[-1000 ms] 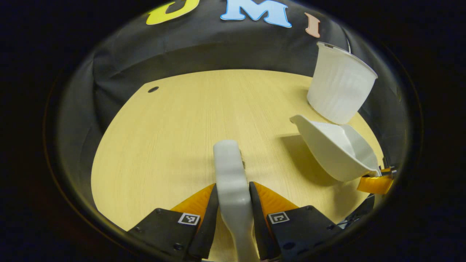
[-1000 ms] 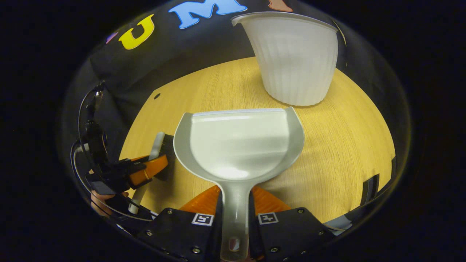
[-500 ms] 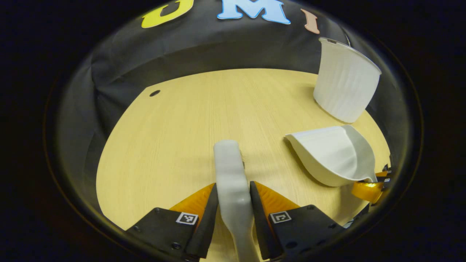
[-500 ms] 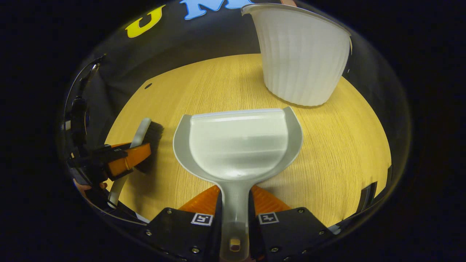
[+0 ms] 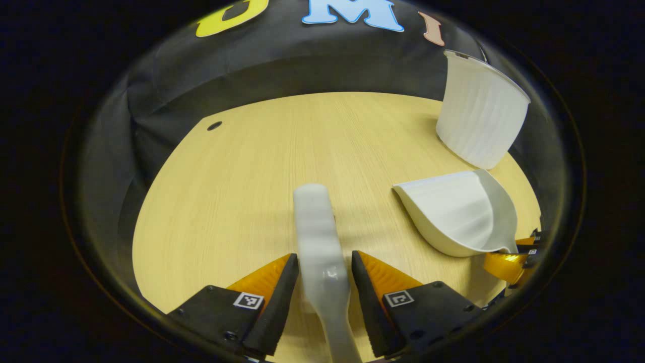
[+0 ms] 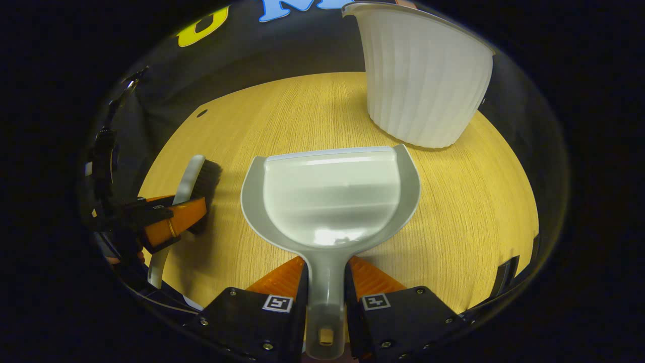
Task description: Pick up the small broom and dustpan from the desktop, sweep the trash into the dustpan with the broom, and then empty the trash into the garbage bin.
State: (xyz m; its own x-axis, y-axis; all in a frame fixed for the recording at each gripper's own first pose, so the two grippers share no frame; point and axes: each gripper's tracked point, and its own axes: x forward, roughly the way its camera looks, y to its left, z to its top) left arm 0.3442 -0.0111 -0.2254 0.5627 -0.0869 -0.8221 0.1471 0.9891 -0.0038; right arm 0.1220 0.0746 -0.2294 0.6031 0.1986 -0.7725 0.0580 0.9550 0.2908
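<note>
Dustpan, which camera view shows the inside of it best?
The right gripper view: it looks straight into the dustpan, showing its whole tray, front lip and handle. The left gripper view shows the dustpan from the side, off to the right near the garbage bin.

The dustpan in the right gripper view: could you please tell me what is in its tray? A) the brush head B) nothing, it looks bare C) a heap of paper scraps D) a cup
B: the dustpan, held by its handle in the right gripper, shows a smooth bare tray; the brush sits off to its side.
</note>
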